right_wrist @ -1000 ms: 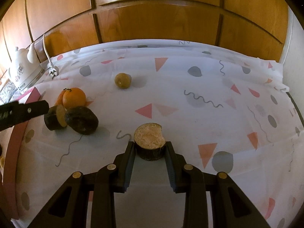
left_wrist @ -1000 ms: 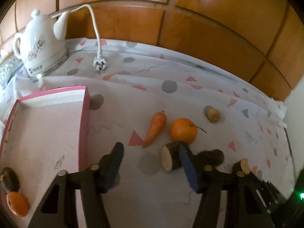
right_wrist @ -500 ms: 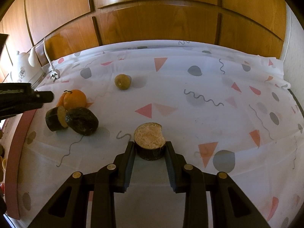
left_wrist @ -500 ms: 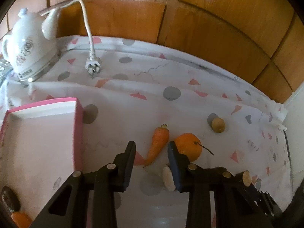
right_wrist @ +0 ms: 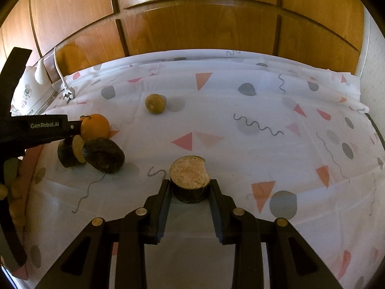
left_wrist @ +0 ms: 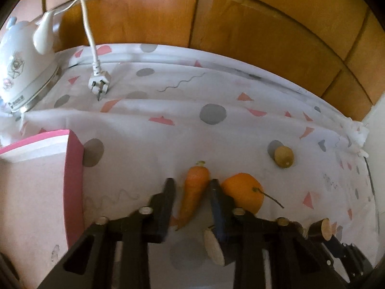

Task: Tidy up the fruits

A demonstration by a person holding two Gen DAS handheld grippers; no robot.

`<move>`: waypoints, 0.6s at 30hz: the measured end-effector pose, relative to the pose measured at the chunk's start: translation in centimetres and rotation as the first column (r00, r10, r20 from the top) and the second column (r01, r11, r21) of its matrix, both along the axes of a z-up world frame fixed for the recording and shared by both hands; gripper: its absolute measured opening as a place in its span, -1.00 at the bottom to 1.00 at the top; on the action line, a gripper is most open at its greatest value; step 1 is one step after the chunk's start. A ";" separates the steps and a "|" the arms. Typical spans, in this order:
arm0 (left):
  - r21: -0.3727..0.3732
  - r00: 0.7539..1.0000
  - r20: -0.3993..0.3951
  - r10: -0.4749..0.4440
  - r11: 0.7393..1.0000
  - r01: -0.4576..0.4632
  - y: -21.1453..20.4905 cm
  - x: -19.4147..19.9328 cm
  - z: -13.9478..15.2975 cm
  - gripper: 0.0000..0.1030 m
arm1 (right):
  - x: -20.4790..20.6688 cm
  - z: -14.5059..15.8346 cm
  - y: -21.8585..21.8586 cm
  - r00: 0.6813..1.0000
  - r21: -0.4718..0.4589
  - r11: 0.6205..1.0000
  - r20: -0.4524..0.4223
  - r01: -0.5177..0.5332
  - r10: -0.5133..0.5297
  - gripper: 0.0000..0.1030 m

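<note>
The carrot (left_wrist: 193,190) is seen lying lengthwise between the just-closing jaws of the left gripper (left_wrist: 190,187), tip toward the camera, the orange (left_wrist: 243,196) just outside the right-hand jaw, while the cut dark fruit piece (right_wrist: 190,180) is pinched by the right gripper (right_wrist: 190,189).

warm, fairly dim light; glare patches sit on the panels (right_wrist: 192,12) at the top centre of both frames. the left view is softly blurred, the right sharper. fisheye bends the edges, with black corners.
</note>
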State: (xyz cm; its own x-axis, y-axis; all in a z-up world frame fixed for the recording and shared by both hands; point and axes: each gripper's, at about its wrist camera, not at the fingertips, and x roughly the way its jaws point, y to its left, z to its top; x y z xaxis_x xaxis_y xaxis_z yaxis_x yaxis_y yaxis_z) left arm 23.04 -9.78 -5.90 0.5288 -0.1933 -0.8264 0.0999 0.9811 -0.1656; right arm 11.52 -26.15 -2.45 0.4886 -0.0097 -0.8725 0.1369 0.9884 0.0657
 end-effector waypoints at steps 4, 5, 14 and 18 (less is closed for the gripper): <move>0.000 1.000 0.015 0.012 1.000 -0.012 0.1 -0.5 0.1 -0.61 | 0.4 -0.1 0.2 1.000 -0.020 1.000 -0.011 -0.007 0.006 -0.39; -0.005 1.000 0.014 0.017 1.000 -0.017 0.1 -0.4 0.0 -0.61 | 0.5 -0.1 0.2 1.000 -0.023 1.000 -0.011 -0.007 0.006 -0.39; 0.022 0.999 0.030 0.030 0.999 -0.031 0.6 -2.3 0.5 -0.61 | 0.7 -0.5 0.6 1.000 -0.054 0.998 -0.006 -0.019 0.019 -0.39; 0.032 0.998 0.053 0.029 0.999 -0.030 0.9 -3.9 1.2 -0.61 | 0.6 -0.5 0.6 1.000 -0.055 0.998 -0.004 -0.020 0.020 -0.38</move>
